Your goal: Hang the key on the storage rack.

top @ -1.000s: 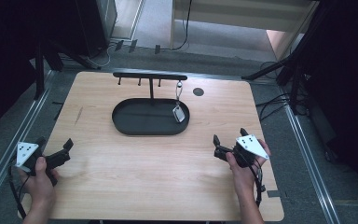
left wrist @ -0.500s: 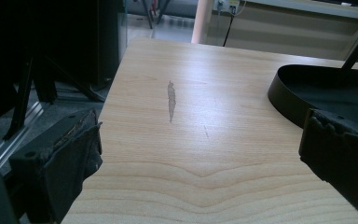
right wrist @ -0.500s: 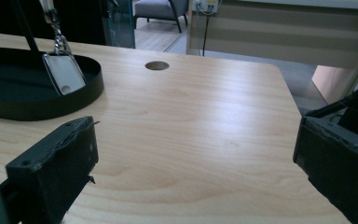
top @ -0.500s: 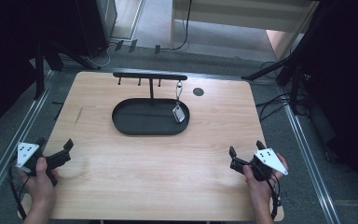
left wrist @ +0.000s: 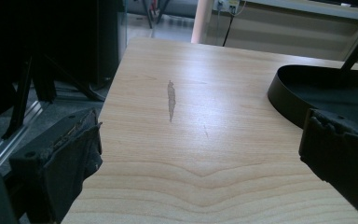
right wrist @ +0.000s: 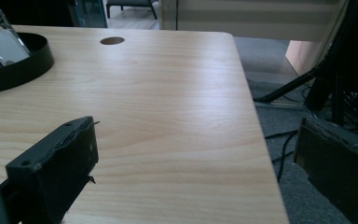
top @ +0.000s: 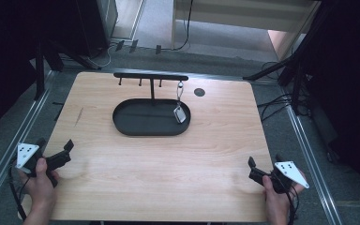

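- Wood-grain tabletop (top: 168, 168); black oval tray (top: 140, 123) set toward its far side, under a rack (top: 150, 76).
- Small tag (top: 180, 114) hung by a clip from the rack, at the tray's right end.
- Left claw (top: 64, 152) held at the near-left edge, jaws spread, nothing gripped.
- Right claw (top: 254, 169) held at the near-right corner, jaws spread, nothing gripped.

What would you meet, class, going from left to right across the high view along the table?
left gripper → black oval tray → tag hanging from the rack → round hole in the tabletop → right gripper
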{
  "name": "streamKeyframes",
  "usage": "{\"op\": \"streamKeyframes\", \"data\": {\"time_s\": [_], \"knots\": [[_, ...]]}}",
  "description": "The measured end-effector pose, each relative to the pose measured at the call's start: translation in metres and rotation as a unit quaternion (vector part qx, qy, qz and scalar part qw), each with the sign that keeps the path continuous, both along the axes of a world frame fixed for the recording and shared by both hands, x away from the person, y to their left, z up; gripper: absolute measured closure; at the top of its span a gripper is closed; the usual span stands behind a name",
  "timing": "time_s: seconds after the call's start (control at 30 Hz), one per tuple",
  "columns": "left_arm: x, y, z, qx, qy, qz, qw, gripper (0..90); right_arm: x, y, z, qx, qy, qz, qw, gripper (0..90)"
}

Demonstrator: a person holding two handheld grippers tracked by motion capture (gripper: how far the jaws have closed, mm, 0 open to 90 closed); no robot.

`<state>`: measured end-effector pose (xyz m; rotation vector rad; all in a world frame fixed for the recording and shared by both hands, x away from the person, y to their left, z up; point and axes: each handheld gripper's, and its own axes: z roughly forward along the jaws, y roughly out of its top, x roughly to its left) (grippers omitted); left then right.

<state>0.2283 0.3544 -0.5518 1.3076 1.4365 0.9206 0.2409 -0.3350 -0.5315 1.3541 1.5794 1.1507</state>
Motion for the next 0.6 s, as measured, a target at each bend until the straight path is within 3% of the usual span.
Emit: {"op": "streamKeyframes", "data": {"time_s": [0.2, 0.37, 0.6], "knots": [[0.000, 0.000, 0.000, 0.000, 0.000, 0.000, 1.0000, 0.0, -0.014, -0.024, -0.008, 0.005, 0.012, -0.030, 0.9995, 0.0], [0.000, 0.000, 0.000, 0.001, 0.001, 0.000, 1.0000, 0.0, -0.016, -0.033, -0.009, 0.017, 0.013, -0.045, 0.9988, 0.0], [0.000, 0.000, 0.000, 0.000, 0.001, 0.001, 1.0000, 0.0, -0.016, -0.035, -0.011, 0.021, 0.014, -0.043, 0.9987, 0.0]]}}
